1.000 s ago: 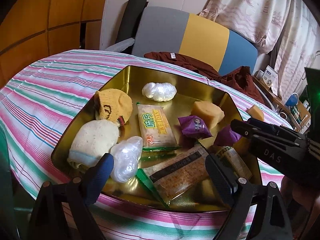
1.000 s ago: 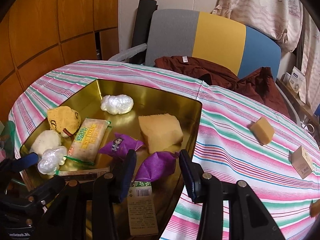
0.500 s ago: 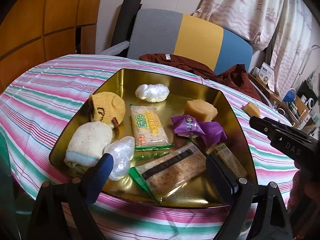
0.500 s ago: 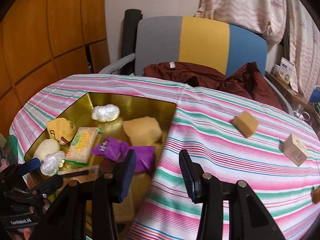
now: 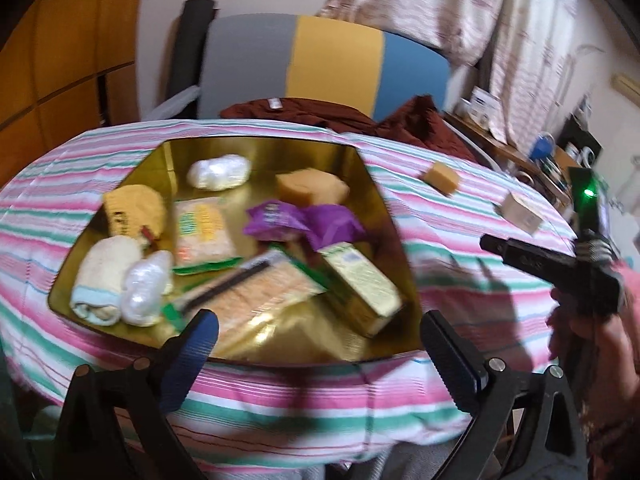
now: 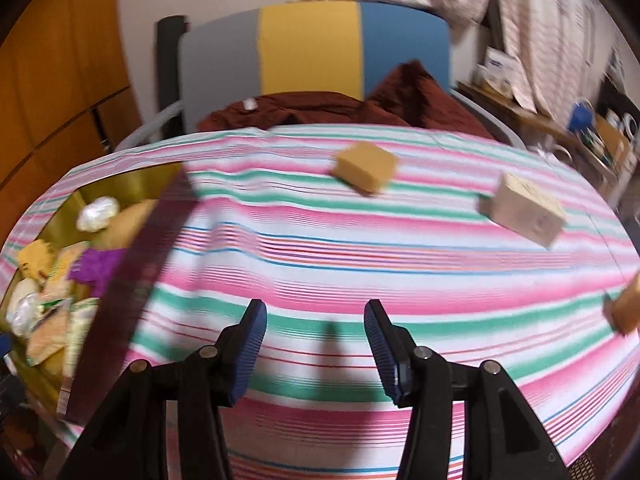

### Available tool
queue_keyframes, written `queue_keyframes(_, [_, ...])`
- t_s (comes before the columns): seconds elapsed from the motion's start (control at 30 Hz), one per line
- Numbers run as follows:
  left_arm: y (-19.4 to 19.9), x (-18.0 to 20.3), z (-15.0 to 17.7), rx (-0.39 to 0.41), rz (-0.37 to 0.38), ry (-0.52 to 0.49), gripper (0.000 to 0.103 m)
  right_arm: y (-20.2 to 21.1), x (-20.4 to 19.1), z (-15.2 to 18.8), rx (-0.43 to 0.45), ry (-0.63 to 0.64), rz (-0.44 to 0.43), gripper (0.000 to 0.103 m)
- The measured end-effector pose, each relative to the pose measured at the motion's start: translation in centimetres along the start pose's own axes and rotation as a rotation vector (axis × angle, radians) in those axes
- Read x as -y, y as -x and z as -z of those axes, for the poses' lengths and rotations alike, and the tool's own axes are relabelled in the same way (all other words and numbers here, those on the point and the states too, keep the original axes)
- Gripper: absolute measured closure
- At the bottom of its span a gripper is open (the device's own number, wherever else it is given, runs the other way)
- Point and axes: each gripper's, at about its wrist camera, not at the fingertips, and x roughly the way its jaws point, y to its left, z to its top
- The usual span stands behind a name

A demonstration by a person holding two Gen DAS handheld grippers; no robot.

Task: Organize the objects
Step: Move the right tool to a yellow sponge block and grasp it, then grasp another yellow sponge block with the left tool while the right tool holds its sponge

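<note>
1. The left gripper [image 5: 316, 344] has its fingers wide apart and holds nothing; it hangs over the near rim of the gold tray [image 5: 384, 204], touching none of the items.
2. The right gripper [image 6: 314, 342] is also spread apart and empty, above the bare striped tablecloth [image 6: 360, 240], to the right of the tray.
3. The tray holds two white plastic-wrapped lumps [image 5: 219, 172], a yellow sponge block [image 5: 312, 188], a yellow knitted piece [image 5: 134, 210], a rolled cream cloth [image 5: 106, 276], two purple packets [image 5: 304, 222], an orange cracker packet [image 5: 202, 230], a long biscuit packet [image 5: 256, 292] and a green-gold box [image 5: 360, 280] leaning on its near right wall.
4. Outside the tray, a small sponge cube [image 6: 366, 168] and a pale carton [image 6: 524, 210] lie well apart on the cloth; a tan thing [image 6: 626, 306] is cut off at the right edge.
5. Both views are blurred, so packet labels cannot be read. From the right wrist view the tray's wall hides most of its contents.
6. A dark red garment [image 6: 340, 108] lies on the chair behind the table.
</note>
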Motion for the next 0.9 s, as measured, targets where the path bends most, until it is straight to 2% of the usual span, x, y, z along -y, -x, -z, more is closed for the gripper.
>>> queue_keyframes(0.4, [-1.0,6.8,-0.1,-0.049,0.082,-0.135,0.0,-0.4,16.4,-3.4,0.005,-0.237,0.223,0.05])
queue_keyframes(0.47, [-1.4,7.6,-0.2,-0.061,0.088,-0.147,0.0,0.6,18.6,-3.3,0.022,-0.281,0.323,0.05])
queue_keyframes(0.53, [-1.7,8.3,-0.3,-0.065,0.095,-0.154,0.0,2.1,21.1,-2.9,0.057,-0.327,0.462,0.05])
queue_keyframes(0.63, [-2.2,9.2,-0.5,-0.077,0.116,-0.162,0.0,3.8,25.0,-2.4,0.086,-0.412,0.581,0.049])
queue_keyframes(0.73, [-2.4,10.1,-0.5,-0.086,0.126,-0.178,0.0,5.6,28.2,-1.5,0.118,-0.488,0.693,0.043])
queue_keyframes(0.83, [-2.7,10.8,-0.4,-0.095,0.134,-0.193,0.0,7.0,30.2,-0.7,0.156,-0.532,0.767,0.034])
queue_keyframes(0.9, [-2.9,11.3,-0.3,-0.102,0.131,-0.203,0.0,6.6,31.9,-0.5,0.124,-0.577,0.769,0.031])
